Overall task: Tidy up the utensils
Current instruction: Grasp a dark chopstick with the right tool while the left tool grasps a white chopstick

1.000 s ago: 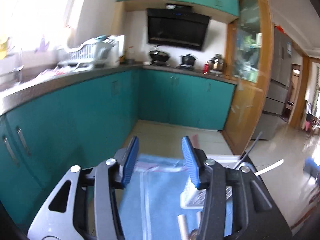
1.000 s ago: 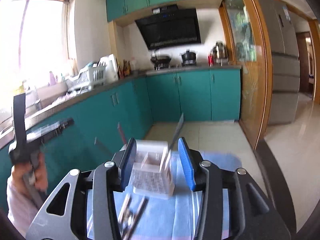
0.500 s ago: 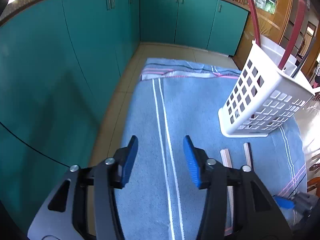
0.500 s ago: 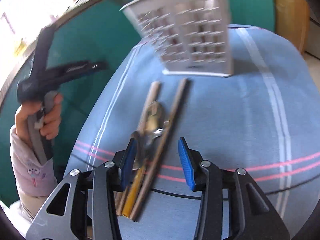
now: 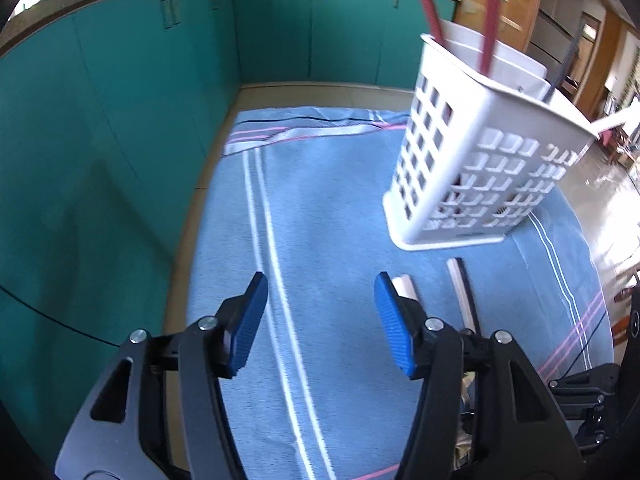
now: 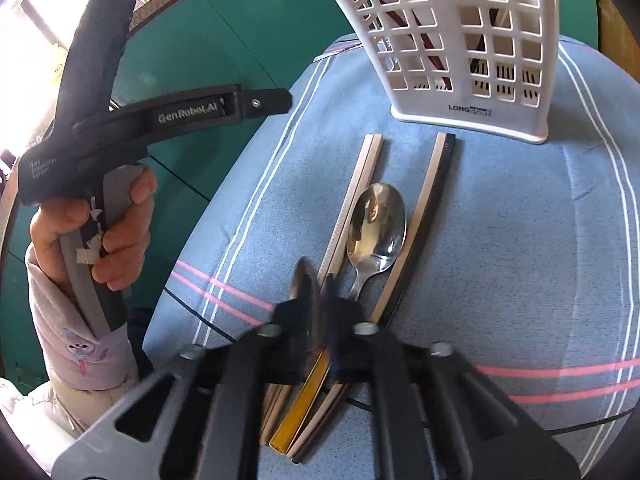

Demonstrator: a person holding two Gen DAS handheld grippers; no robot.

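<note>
Right gripper (image 6: 320, 280) clamps down among the utensils
It has shut on a chopstick (image 6: 348, 216) beside the spoon (image 6: 376, 224), just before the basket (image 6: 460, 40); left gripper (image 5: 318, 320) opens wider over bare cloth (image 5: 328, 184), waiting.

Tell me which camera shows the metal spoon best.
The right wrist view: the spoon lies bowl-up on the blue cloth between two chopsticks, fully lit. The left wrist view shows no spoon, only chopstick ends beside its gripper.
</note>
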